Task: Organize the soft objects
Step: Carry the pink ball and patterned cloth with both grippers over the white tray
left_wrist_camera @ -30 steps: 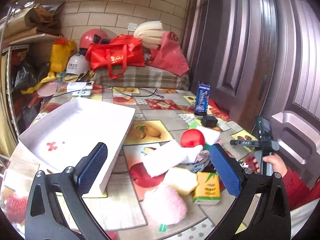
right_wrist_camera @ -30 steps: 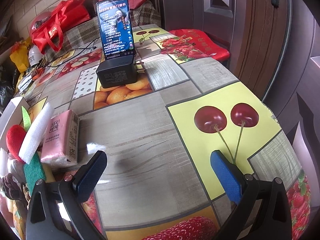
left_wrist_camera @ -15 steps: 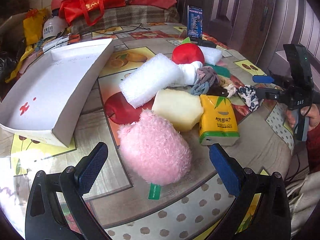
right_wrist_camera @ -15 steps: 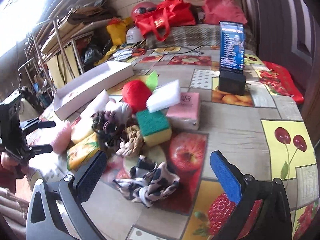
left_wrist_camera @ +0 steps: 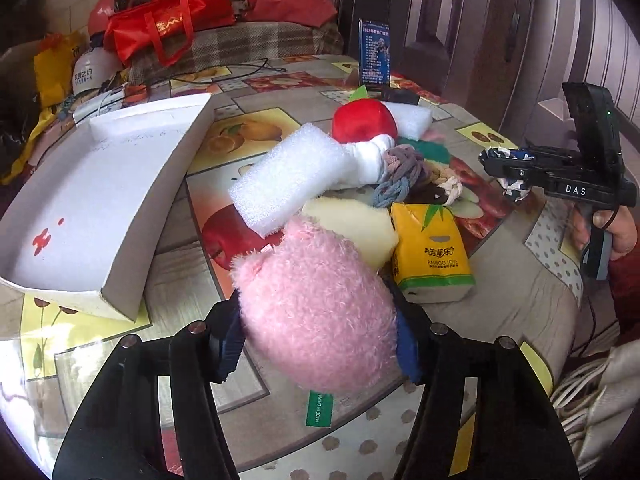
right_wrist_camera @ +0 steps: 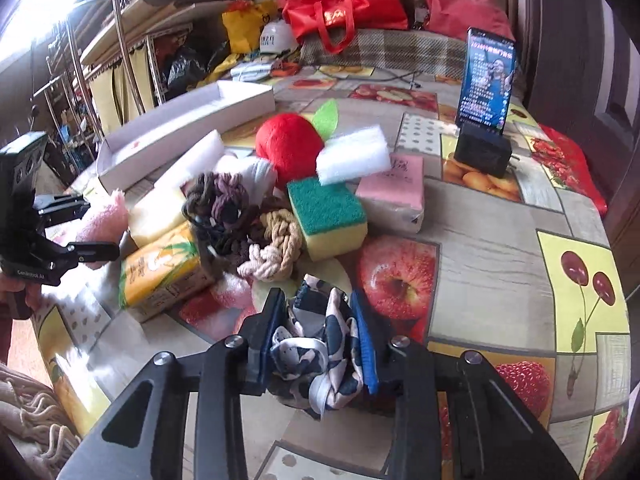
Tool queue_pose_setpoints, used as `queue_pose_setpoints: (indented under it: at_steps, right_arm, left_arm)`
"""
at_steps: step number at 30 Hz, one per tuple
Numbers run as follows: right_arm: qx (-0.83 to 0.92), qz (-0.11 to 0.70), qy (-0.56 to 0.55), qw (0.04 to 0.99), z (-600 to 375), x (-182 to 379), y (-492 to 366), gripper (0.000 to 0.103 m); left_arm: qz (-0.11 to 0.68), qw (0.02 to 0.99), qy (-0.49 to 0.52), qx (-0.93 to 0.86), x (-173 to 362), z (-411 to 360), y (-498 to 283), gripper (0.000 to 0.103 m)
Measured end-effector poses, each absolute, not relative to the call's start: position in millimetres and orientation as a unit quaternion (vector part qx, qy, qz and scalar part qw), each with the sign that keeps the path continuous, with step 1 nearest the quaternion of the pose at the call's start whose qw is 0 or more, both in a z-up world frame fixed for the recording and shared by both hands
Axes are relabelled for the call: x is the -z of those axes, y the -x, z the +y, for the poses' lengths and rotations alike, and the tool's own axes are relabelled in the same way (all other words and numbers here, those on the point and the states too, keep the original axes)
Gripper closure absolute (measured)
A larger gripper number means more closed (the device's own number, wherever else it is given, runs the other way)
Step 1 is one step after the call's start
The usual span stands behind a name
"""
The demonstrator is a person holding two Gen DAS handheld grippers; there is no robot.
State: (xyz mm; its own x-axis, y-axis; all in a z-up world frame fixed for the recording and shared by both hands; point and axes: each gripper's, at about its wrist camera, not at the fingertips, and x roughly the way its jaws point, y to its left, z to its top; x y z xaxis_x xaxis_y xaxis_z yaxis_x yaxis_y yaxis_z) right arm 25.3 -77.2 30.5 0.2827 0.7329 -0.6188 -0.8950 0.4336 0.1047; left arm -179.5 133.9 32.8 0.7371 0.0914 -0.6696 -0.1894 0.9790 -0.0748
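Left tool (left_wrist_camera: 320, 344) clamps pink plush (left_wrist_camera: 316, 304); right tool (right_wrist_camera: 318, 344) pinches patterned cloth (right_wrist_camera: 316, 352).

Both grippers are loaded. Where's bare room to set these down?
The white tray is bare inside. There is bare table right of the pink tissue pack, short of the phone. The middle is crowded around the red plush apple, green sponge and yellow tissue pack.

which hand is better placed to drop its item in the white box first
Left, probably. The left gripper is shut on the pink plush right beside the white box. The right gripper, shut on the patterned cloth, has the pile of soft things between it and the box.
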Motion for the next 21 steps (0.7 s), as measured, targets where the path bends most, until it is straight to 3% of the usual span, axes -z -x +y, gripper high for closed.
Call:
queue_pose_setpoints:
  at_steps: [4,7,13,21]
  right_arm:
    - [-0.514,0.195,0.036,0.835,-92,-68,-17,0.069]
    - [-0.501,0.14,0.036,0.853,-72,-70,-9,0.069]
    - [-0.519,0.153,0.023,0.841,-45,-60,-6,0.069]
    - [-0.587,0.146,0.044,0.795,8,-58,43,0.069]
  left_arm:
    - [0.227,0.96,0.056,-0.154,-70,147,204,0.041]
    - [0.149,0.959,0.046,-0.235,-79,165,216,0.041]
    - [0.15,0.936,0.086,-0.308,-63,203,222,0.041]
    - [0.134,0.924,0.057,-0.353,-61,212,228,0.041]
